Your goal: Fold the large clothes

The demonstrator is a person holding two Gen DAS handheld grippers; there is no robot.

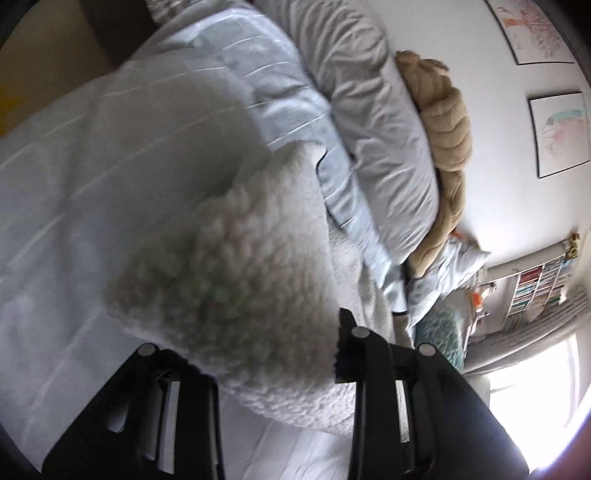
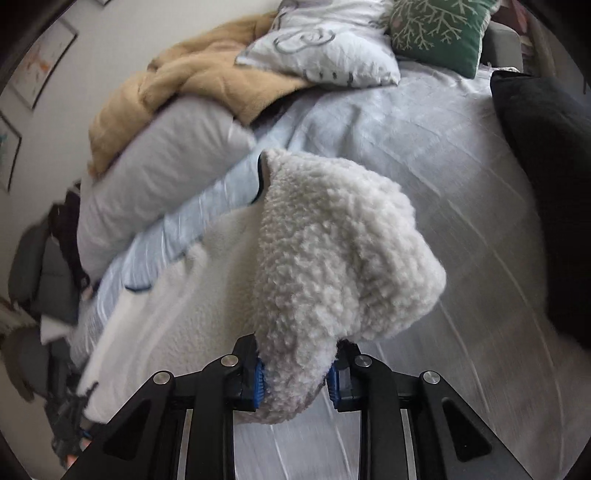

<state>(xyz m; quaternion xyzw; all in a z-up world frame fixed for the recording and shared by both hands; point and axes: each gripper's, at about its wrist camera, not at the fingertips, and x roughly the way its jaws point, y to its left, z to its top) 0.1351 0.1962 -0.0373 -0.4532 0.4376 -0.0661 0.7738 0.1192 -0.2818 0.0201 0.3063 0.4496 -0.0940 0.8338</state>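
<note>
1. Your right gripper (image 2: pixel 295 376) was clenched on a thick fold of the white fleece garment (image 2: pixel 332 251); both blue pads (image 2: pixel 259 378) pressed into the pile from either side.
2. From that grip the fleece rose ahead of the fingers as a bunched hump, and the rest of it trailed down to the left of the tongs onto the bed.
3. Your left gripper (image 1: pixel 266 354) had the same fleece garment (image 1: pixel 236 280) between its fingers, bulging out ahead of them. The right finger's pad (image 1: pixel 341 350) pressed against the edge of the fabric, while the left pad was hidden under the pile, so the grip looked closed on the fleece.
4. The pale blue-white striped bedcover (image 2: pixel 424 147) lay beneath and beyond both tongs.
5. Ahead and to the left of the right tongs sat a grey pillow (image 2: pixel 159 177), with a tan plush blanket (image 2: pixel 192 81) behind it.
6. Farther ahead of the right tongs were a white printed pillow (image 2: pixel 332 48) and a green cushion with a branch pattern (image 2: pixel 439 33); a dark cushion (image 2: pixel 550 155) lay off to the right.
7. Beyond the left tongs, framed pictures (image 1: pixel 559 133) hung on the wall.
</note>
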